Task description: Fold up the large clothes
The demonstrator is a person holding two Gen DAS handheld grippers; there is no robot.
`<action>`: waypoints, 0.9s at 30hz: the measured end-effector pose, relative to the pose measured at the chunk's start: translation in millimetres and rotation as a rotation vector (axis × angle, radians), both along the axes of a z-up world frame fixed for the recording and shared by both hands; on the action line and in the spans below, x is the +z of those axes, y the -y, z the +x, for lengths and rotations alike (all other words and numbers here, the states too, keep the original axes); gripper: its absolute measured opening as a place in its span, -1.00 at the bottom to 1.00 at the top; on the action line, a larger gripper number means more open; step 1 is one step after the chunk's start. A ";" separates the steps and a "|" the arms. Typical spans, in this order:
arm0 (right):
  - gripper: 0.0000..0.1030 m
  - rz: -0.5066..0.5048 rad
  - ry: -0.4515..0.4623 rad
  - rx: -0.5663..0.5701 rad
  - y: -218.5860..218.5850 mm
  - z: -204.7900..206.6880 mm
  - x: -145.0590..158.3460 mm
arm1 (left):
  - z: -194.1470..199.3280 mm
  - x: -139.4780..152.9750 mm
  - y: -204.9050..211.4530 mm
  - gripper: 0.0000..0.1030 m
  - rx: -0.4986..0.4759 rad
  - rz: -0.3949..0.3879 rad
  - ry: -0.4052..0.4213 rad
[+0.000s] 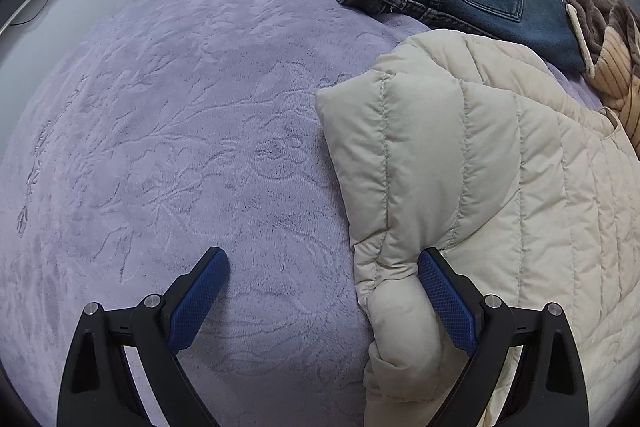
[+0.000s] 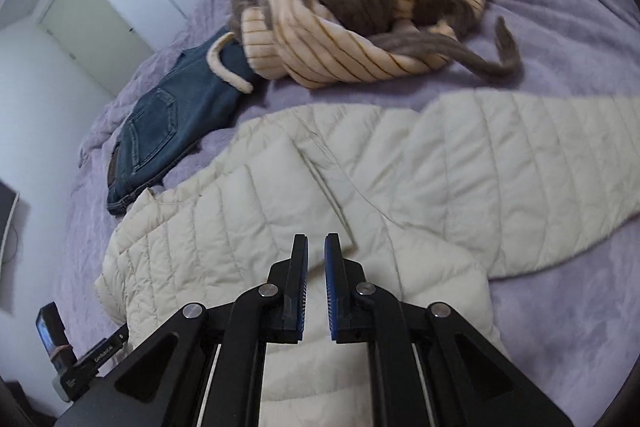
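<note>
While the cream quilted puffer jacket (image 1: 500,187) fills the right of the left-wrist frame on the lilac blanket (image 1: 160,147), the left gripper (image 1: 320,267) gapes wide at its edge. The right gripper (image 2: 316,247) hovers nearly closed, empty. Soft, light, slippery: grip seams.

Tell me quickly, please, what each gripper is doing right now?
Left gripper: open, its right finger against the cream quilted puffer jacket, gripping nothing.
Right gripper: nearly closed, narrow gap, holding nothing.
</note>
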State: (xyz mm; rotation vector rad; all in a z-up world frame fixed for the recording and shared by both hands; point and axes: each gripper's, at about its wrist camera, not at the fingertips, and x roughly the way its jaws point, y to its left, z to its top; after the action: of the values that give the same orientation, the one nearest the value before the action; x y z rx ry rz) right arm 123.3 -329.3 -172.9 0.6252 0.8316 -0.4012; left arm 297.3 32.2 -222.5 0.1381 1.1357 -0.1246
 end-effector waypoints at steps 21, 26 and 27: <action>0.20 0.208 -0.092 0.080 9.4 -5.7 -39.9 | 3.9 31.9 -15.3 0.88 0.054 -0.076 0.010; 0.49 0.421 0.000 -0.035 36.8 -21.5 -49.7 | 6.1 27.9 -13.0 0.88 0.054 -0.062 0.000; 0.39 0.466 0.003 -0.065 41.6 -20.3 -56.6 | 7.4 25.7 -12.3 0.88 0.058 -0.064 -0.006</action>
State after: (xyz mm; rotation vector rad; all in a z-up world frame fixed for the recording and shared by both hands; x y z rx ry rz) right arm 103.0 -370.9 -229.5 1.0870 0.9101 -0.2643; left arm 304.7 44.5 -196.8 0.0481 1.1389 -0.1098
